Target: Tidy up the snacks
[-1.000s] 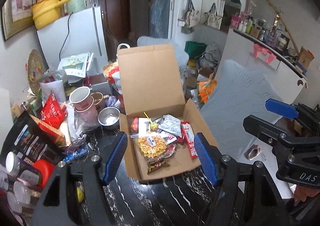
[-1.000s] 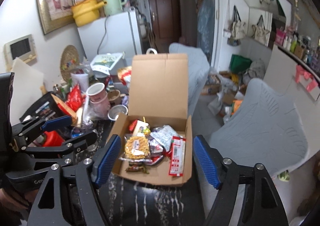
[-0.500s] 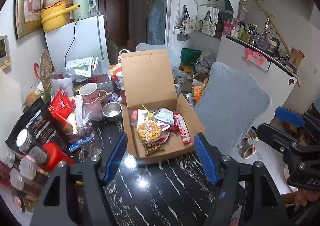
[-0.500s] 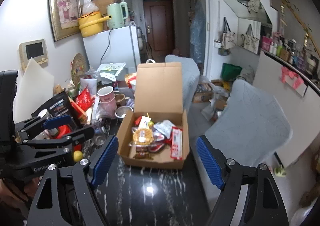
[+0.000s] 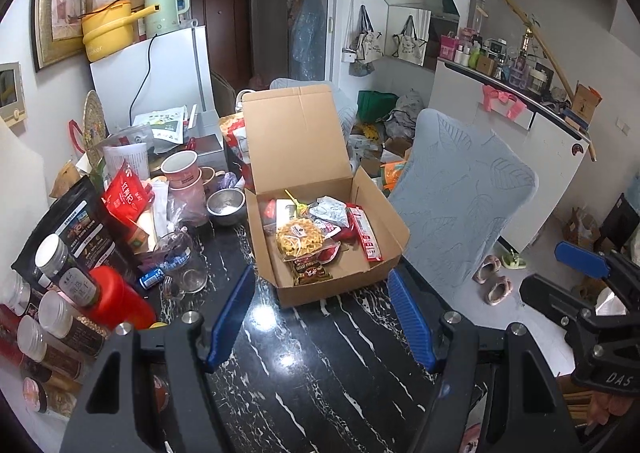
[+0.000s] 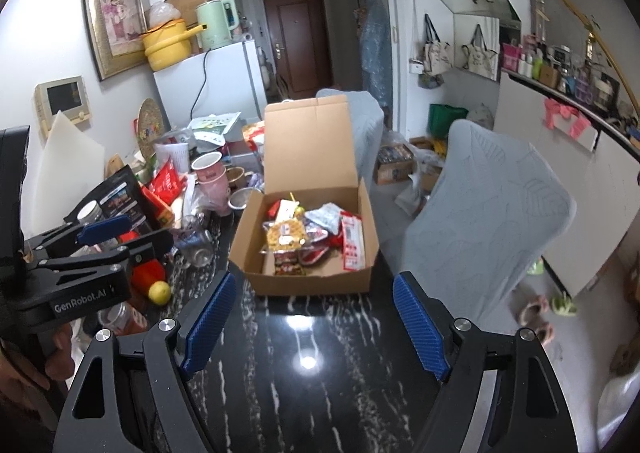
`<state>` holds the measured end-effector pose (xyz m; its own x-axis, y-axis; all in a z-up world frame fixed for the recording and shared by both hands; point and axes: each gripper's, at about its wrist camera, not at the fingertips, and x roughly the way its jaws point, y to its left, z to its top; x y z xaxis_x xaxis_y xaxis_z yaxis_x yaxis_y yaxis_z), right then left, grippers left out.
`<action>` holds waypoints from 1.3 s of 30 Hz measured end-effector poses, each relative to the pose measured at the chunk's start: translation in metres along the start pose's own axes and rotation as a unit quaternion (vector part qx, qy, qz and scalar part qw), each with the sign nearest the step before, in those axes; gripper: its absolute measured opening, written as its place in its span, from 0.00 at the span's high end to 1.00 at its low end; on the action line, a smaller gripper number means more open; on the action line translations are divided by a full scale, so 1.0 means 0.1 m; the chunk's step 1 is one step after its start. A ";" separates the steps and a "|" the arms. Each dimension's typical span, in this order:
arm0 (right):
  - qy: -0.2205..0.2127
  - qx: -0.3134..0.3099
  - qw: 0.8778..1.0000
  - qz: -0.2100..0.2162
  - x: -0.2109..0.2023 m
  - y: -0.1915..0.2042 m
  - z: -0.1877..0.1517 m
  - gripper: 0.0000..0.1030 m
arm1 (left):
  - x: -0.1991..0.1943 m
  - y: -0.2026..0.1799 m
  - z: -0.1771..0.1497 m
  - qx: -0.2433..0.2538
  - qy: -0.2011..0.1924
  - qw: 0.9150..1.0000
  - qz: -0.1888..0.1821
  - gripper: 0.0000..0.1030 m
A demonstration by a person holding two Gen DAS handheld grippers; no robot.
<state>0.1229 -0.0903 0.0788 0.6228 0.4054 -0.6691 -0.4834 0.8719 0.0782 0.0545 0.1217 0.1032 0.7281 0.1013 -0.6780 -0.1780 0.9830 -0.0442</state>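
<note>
An open cardboard box (image 5: pixel 384 213) (image 6: pixel 308 277) sits on the black marble table (image 5: pixel 320 365) (image 6: pixel 312 393) with its lid standing up. Inside lie several snack packets: a round yellow noodle snack (image 5: pixel 298 239) (image 6: pixel 286 233), a red stick packet (image 5: pixel 366 239) (image 6: pixel 352 241), a silver packet (image 5: pixel 330 209) and a dark packet (image 5: pixel 310 271). My left gripper (image 5: pixel 322 319) is open and empty, held back from the box's near edge. My right gripper (image 6: pixel 312 323) is open and empty, also short of the box.
Left of the box stand pink cups (image 5: pixel 182 169), a steel bowl (image 5: pixel 226 205), a glass jug (image 5: pixel 184 265), a red bottle (image 5: pixel 116 297), jars (image 5: pixel 60 273) and bags. A lemon (image 6: pixel 159 291) lies by the left gripper. A grey chair (image 5: pixel 460 205) stands right of the table.
Both grippers have pulled back and up from the box, so it looks smaller and farther. More bare table now shows in front. Both stay open and empty.
</note>
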 end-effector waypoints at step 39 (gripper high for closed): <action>0.017 0.025 0.999 -0.008 -0.12 -0.02 -0.27 0.21 | -0.07 -0.04 -0.18 -0.005 0.003 1.000 -0.002 0.33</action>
<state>0.0997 -0.1043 0.0666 0.6081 0.3820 -0.6959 -0.4413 0.8913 0.1036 0.0379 0.1147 0.0944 0.7251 0.0970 -0.6818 -0.1815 0.9819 -0.0534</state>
